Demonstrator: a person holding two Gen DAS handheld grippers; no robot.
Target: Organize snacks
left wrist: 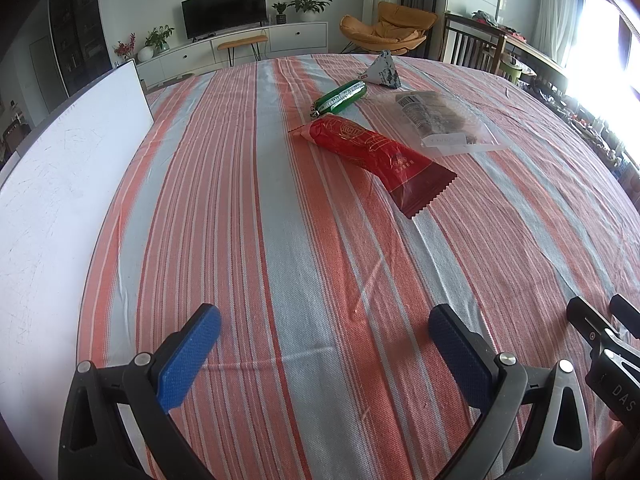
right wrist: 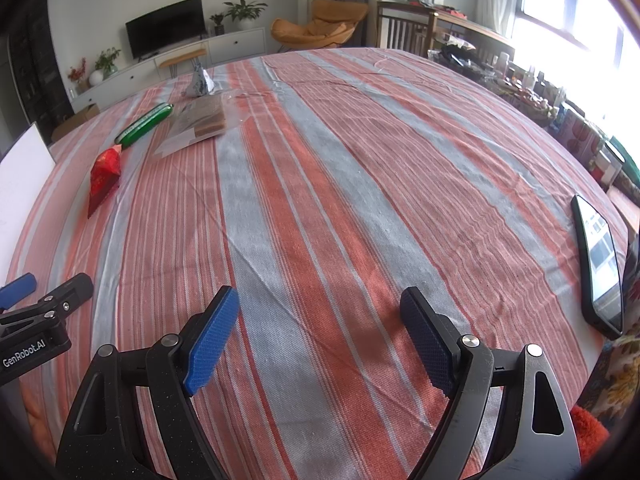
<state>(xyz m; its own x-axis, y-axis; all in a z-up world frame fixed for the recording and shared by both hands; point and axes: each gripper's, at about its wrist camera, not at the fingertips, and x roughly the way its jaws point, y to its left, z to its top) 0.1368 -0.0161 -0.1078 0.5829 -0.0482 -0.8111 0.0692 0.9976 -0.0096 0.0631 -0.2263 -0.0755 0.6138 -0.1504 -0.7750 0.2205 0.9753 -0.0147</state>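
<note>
On the striped cloth (left wrist: 280,240) the red packet (left wrist: 372,156), green stick (left wrist: 341,97), clear bag (left wrist: 440,120) and grey pyramid (left wrist: 384,70) lie scattered (nothing sorted). My left gripper (left wrist: 324,344) and right gripper (right wrist: 320,332) both stand wide and empty.

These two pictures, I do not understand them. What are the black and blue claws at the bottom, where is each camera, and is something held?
No robot here: a person holds one hand tool in each hand, each carrying its own camera that looks along its two fingers. One picture comes from the left gripper, the other from the right gripper. Both stand open and hold nothing. On the striped tablecloth lie a red packet, a green stick snack, a clear bag and a small pyramid packet. A phone lies at the right.
</note>
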